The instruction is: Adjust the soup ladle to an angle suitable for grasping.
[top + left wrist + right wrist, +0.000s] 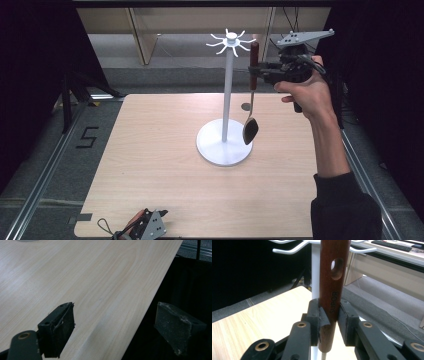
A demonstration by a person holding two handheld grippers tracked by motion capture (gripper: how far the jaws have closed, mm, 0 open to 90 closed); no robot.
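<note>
While left claw (113, 326) gapes, right claw (329, 320) grips spoon (251, 95): red-brown wood handle w/ hole, dark bowl.

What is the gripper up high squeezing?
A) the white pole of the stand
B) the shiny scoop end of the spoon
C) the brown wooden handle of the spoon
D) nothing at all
C. In the right gripper view the right gripper has both jaws pressed on the wooden handle of the spoon, which hangs down beside the white stand.
</note>
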